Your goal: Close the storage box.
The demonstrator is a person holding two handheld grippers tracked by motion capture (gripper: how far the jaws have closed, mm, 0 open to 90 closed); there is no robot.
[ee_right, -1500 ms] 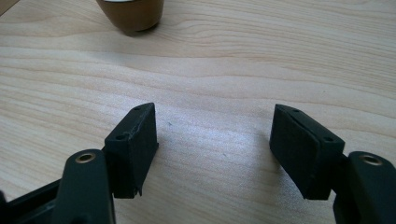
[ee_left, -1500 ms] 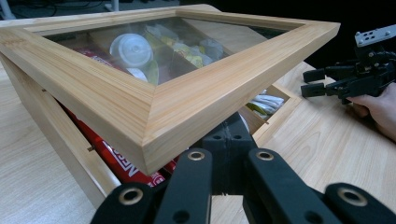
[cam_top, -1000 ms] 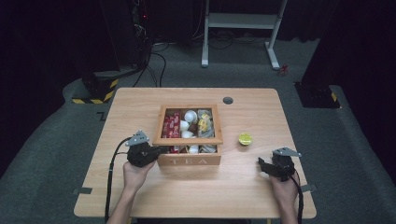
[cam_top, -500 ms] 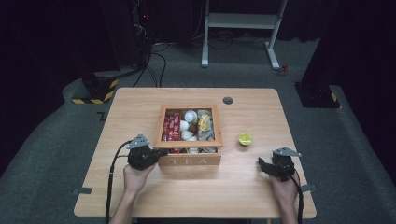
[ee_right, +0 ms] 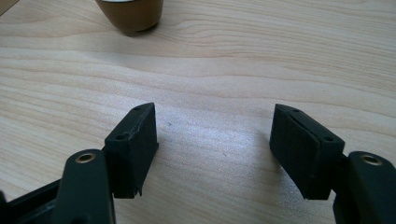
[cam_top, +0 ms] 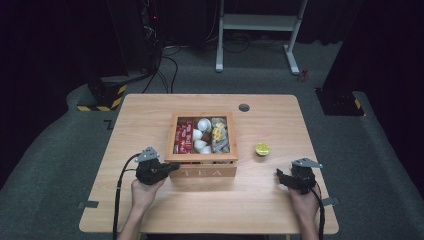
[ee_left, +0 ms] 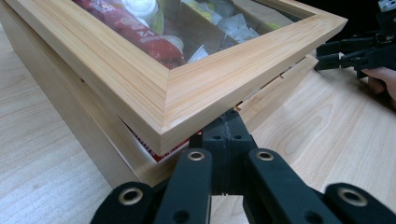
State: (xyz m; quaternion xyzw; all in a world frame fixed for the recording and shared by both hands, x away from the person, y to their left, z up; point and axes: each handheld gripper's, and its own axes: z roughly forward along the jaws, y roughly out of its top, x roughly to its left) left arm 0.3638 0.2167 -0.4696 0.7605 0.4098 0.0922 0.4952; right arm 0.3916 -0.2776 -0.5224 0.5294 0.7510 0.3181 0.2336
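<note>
The tea box (cam_top: 204,150) sits mid-tabletop (cam_top: 150,210), its glazed lid (ee_left: 196,88) raised slightly at the near left corner (left gripper (ee_left: 227,128), jaws closed, wedged beneath). Right gripper (ee_right: 215,144) rests apart, jaws open, holding nothing.

Wooden tea box (cam_top: 202,170), "TEA" on its front wall, sits mid-table, nearer the front edge. Glass-paned lid (ee_left: 196,88) is tilted up slightly at its front-left corner, with a gap over the box wall. Inside are red packets (cam_top: 183,137), white pods (cam_top: 202,135) and pale sachets (cam_top: 220,135), in separate compartments.
</note>
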